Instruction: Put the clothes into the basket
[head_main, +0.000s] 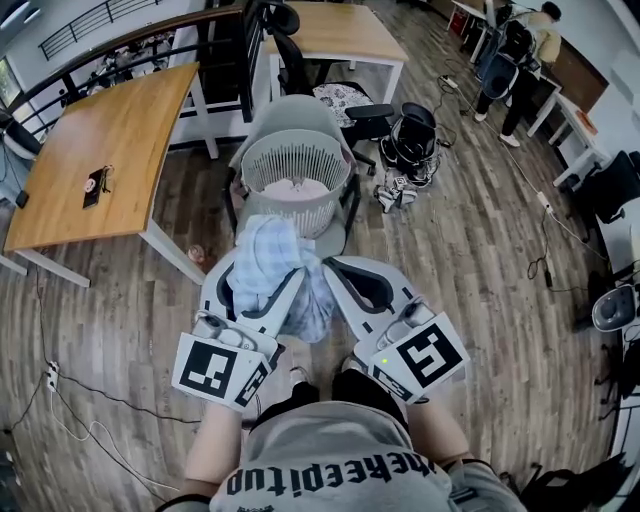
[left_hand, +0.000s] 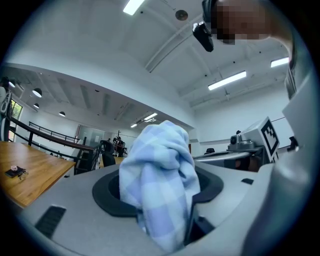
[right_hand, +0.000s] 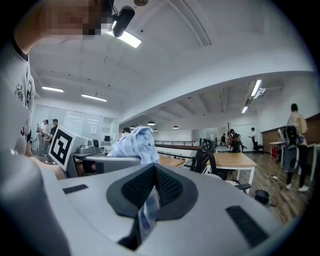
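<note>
Cloth (head_main: 268, 262): soft, light, limp; clamped bunched in my left gripper (left_hand: 161, 196), thin edge pinched by my right gripper (right_hand: 149, 202); basket (head_main: 296, 140) at twelve o'clock. I judge any fold grips well.

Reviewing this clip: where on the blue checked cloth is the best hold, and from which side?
Probably the thick bunched fold of the blue checked cloth, taken level from the near side, as the left hand-held gripper has it. The cloth hangs limp, so the thin edge in the right hand-held gripper looks likelier to slip.
</note>
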